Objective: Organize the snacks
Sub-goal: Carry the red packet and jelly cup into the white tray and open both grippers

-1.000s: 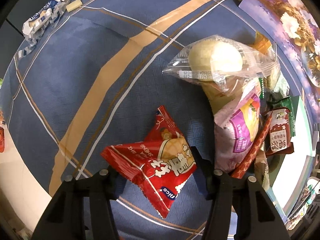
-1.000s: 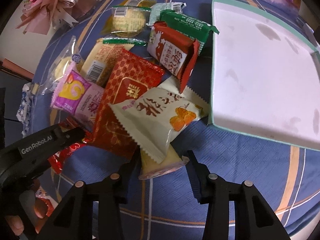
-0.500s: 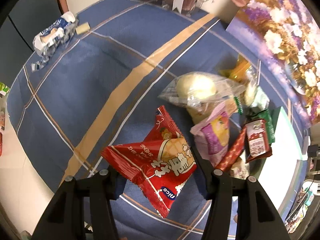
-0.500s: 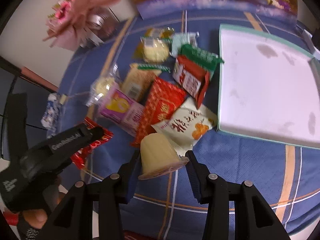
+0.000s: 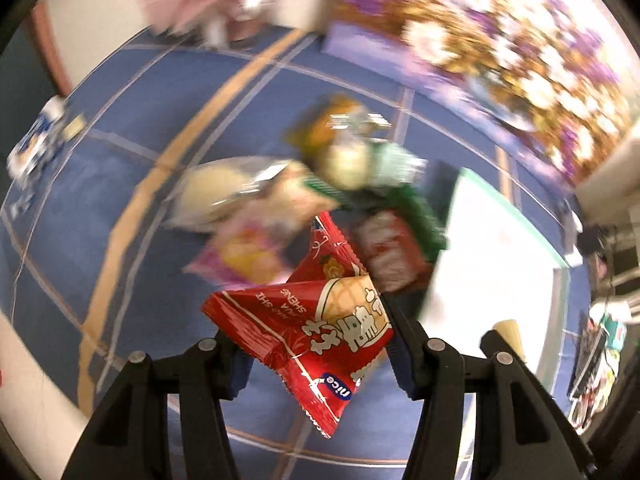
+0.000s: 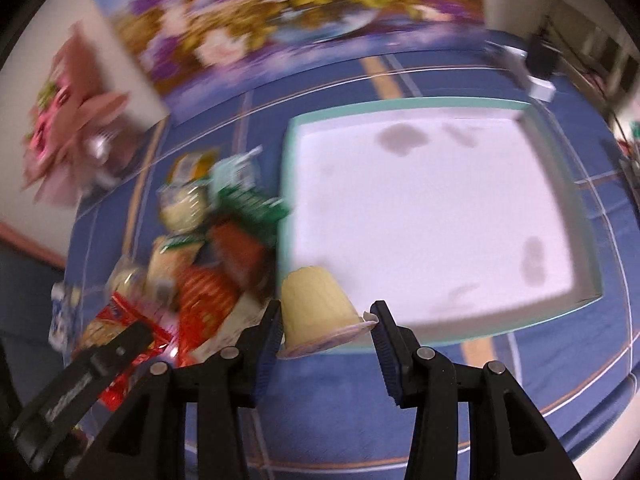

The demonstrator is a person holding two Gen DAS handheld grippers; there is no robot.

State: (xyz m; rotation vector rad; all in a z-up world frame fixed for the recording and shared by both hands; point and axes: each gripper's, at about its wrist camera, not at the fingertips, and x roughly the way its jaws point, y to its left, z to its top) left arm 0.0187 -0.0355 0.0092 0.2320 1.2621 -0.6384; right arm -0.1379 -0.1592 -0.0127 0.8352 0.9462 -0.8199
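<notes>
My left gripper (image 5: pixel 312 340) is shut on a red snack packet (image 5: pixel 316 328) and holds it in the air above the blue tablecloth. My right gripper (image 6: pixel 326 320) is shut on a pale yellow pudding cup (image 6: pixel 320 312), lifted near the front left corner of the white tray with a mint green rim (image 6: pixel 440 100). That tray (image 5: pixel 512 208) appears at the right of the left wrist view. A blurred pile of snack packets (image 5: pixel 304 208) lies on the cloth left of the tray; the same pile of snacks (image 6: pixel 208 248) shows in the right wrist view. The left gripper's body (image 6: pixel 80 384) reaches in at lower left there.
A flower painting (image 6: pixel 280 12) leans at the back of the table. A pink ribbon bouquet (image 6: pixel 68 116) stands at the back left. A blue and white wrapper (image 5: pixel 36 148) lies near the cloth's far left edge. Clutter (image 5: pixel 600 360) sits beyond the table's right side.
Both grippers have risen with their loads and swung to the right toward the tray. The snack pile has dropped away below and the tray has come nearer in both views.
</notes>
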